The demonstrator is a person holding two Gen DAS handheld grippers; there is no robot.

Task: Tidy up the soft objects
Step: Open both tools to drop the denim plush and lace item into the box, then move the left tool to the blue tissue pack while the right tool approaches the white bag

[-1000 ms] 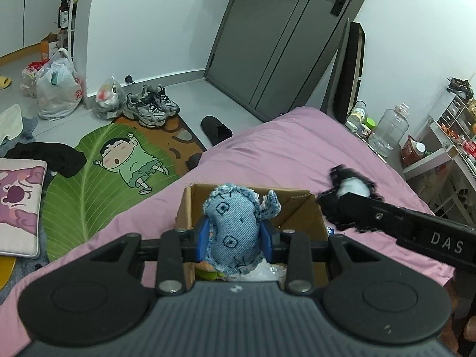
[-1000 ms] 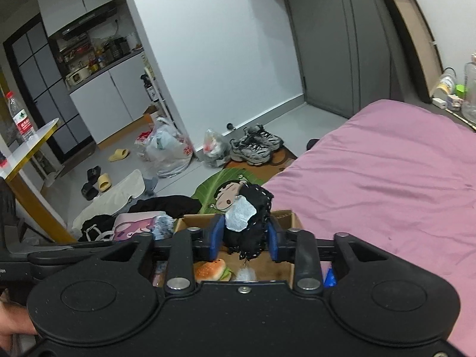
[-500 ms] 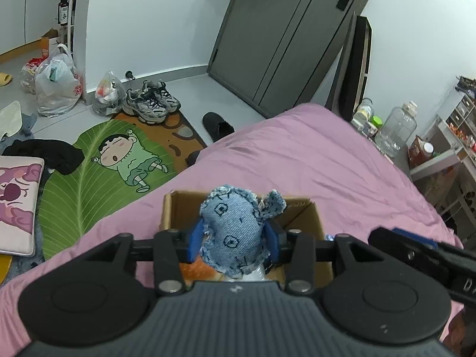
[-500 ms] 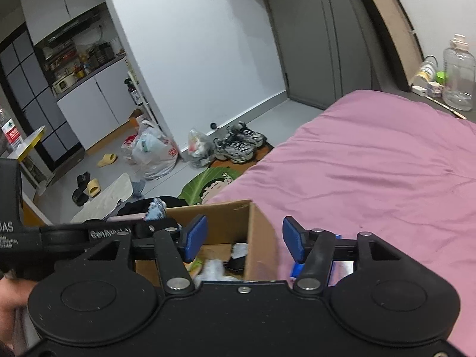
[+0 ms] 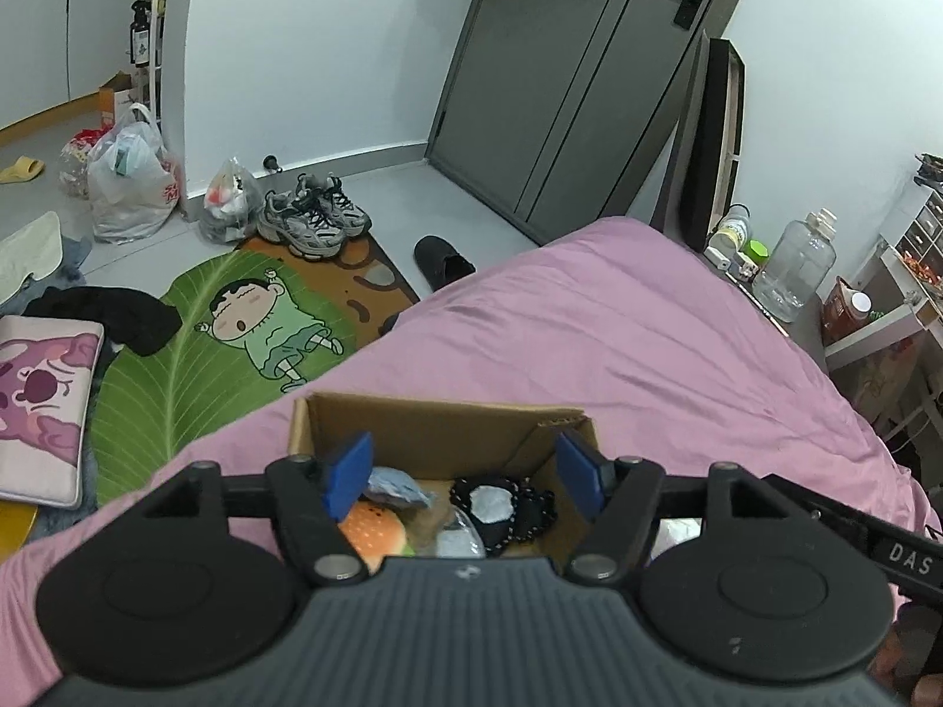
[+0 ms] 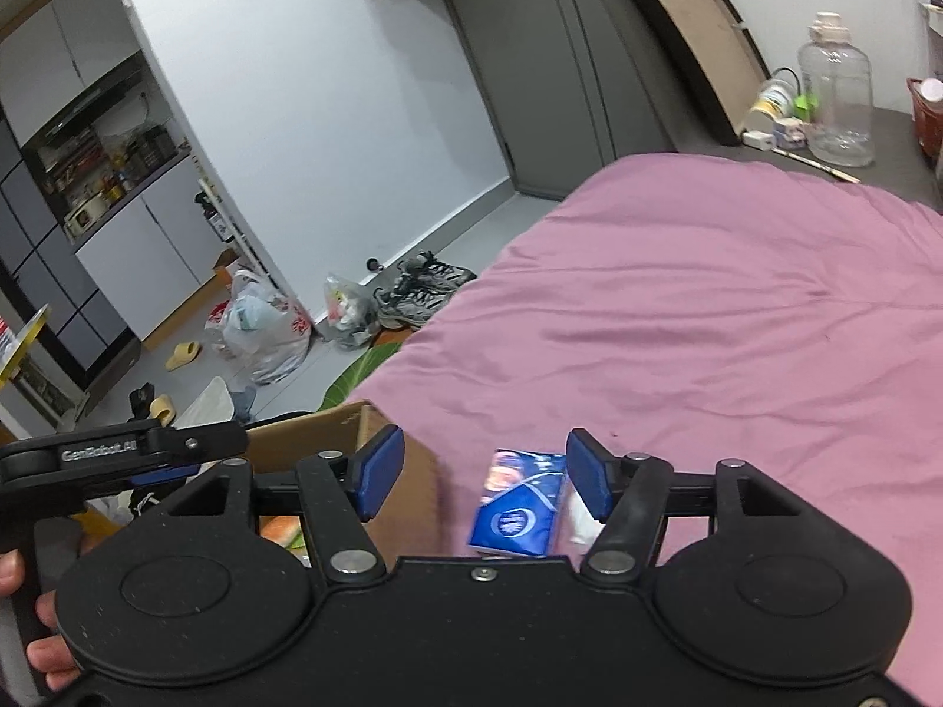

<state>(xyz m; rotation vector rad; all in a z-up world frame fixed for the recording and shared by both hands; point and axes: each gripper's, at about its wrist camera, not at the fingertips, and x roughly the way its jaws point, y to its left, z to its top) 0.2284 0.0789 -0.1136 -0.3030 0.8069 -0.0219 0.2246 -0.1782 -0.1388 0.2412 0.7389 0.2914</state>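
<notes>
My left gripper [image 5: 465, 474] hovers over the open cardboard box [image 5: 436, 430] on the pink bed, its jaws opening with nothing between the blue pads. Inside the box lie a blue denim toy [image 5: 392, 486], a burger plush [image 5: 371, 533] and a black-and-white toy [image 5: 501, 504]. My right gripper [image 6: 480, 480] is just right of the box [image 6: 330, 436], jaws opening. A blue tissue pack [image 6: 518, 506] lies on the sheet beyond the gap, close to the right finger and untouched. A white soft item [image 6: 580, 521] peeks out beside it.
The pink bed sheet [image 6: 707, 318] stretches ahead and to the right. On the floor to the left are a green cartoon mat [image 5: 236, 342], sneakers [image 5: 315, 224], a black slipper [image 5: 442, 262] and plastic bags [image 5: 132, 182]. A large water bottle [image 6: 837, 100] stands by the headboard.
The left gripper opened and the denim toy dropped into the box. The right gripper let go of the black-and-white toy into the box, then swung right over the bed above the tissue pack.
</notes>
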